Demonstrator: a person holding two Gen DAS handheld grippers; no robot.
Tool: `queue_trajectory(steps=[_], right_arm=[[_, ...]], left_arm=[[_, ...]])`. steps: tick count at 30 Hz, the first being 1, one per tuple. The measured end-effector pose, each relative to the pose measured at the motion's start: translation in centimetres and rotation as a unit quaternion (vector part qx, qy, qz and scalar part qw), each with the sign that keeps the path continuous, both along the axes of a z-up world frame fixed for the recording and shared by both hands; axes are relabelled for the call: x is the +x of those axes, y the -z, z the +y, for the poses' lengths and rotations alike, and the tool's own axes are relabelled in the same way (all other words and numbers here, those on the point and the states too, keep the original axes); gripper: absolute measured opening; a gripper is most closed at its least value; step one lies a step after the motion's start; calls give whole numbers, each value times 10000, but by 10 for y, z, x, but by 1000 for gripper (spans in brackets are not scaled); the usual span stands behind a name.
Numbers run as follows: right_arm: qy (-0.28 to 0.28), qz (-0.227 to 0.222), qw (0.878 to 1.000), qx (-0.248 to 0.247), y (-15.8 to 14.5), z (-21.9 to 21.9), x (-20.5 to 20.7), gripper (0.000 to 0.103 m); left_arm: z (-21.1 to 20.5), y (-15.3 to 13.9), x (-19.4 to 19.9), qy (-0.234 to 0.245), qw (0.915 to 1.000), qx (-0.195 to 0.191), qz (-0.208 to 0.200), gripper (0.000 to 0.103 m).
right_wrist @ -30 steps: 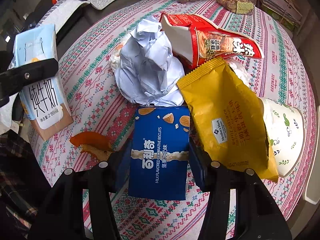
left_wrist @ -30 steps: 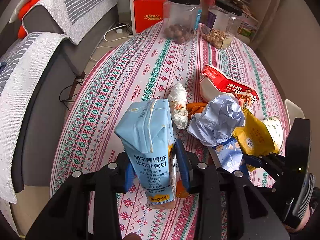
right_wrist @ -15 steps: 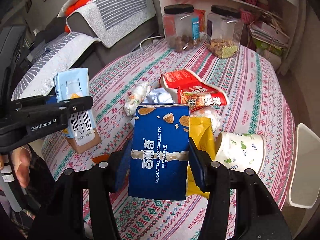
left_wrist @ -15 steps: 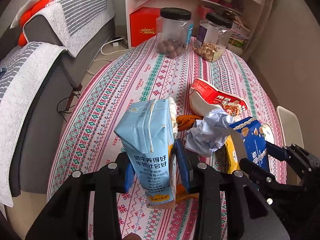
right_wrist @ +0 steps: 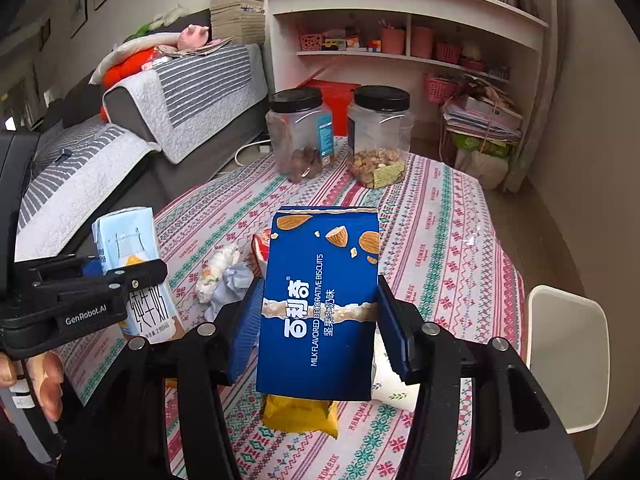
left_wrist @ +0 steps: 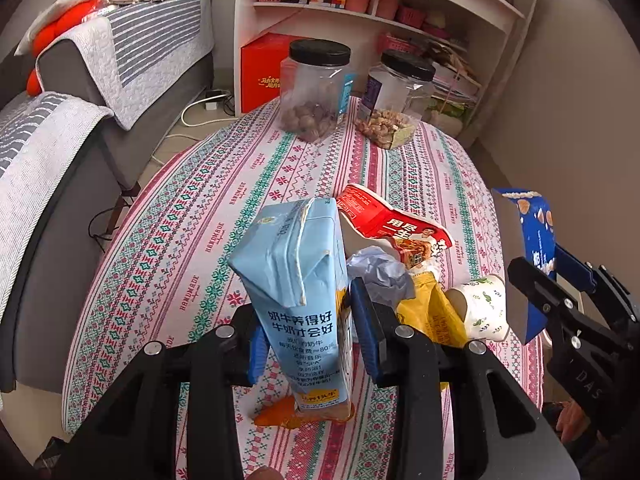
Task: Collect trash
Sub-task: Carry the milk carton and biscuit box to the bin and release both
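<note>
Straight ahead of the tool, at the far edge of the counter with its patterned cloth, stand two clear jars with black lids: the nut jar and, just beside it, the mixed-snack jar. Beyond them rises a white shelf unit with a red box at its foot. Off to the tool's left sits a grey sofa under striped throws. A white chair stands at the right.

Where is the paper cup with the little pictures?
In the left wrist view, the paper cup lies tipped over on the table, right of the yellow bag.
</note>
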State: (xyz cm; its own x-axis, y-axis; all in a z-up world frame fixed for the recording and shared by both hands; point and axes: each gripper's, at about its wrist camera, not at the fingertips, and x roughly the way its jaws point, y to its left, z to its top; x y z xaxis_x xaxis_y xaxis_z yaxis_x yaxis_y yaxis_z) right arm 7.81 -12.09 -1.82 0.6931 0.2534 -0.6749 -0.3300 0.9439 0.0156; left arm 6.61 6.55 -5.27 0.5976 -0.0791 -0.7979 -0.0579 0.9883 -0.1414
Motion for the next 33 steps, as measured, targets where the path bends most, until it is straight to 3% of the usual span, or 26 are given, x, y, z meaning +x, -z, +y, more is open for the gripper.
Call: queue_trajectory(steps=[9, 12, 24, 25, 27, 28, 29, 33], right_arm=[[640, -440, 9969, -93, -25, -55, 13, 51], [988, -539, 9936, -91, -34, -83, 17, 51], [2536, -652, 9648, -234, -53, -202, 12, 52], [2675, -645, 9611, -232, -54, -212, 10, 54], [3048, -697, 9495, -240, -54, -231, 3, 73], [3240, -764, 9428, -205, -55, -241, -3, 88], [3389, -827, 9371, -127, -56, -250, -9, 95], [3776, -734, 9228, 226, -54, -288, -30, 96]], left_arm=[[-57, -20, 5, 535, 9973, 406, -282, 37], [-74, -21, 13, 637, 9970, 358, -257, 37], [-170, -42, 36, 1366, 9897, 229, -372, 37], [-180, -44, 38, 1439, 9886, 219, -384, 37], [-201, -47, 43, 1589, 9864, 175, -389, 37], [-212, -48, 45, 1662, 9853, 140, -383, 37], [-222, -49, 47, 1734, 9841, 100, -378, 37], [-261, -50, 52, 1977, 9796, -59, -347, 37]])
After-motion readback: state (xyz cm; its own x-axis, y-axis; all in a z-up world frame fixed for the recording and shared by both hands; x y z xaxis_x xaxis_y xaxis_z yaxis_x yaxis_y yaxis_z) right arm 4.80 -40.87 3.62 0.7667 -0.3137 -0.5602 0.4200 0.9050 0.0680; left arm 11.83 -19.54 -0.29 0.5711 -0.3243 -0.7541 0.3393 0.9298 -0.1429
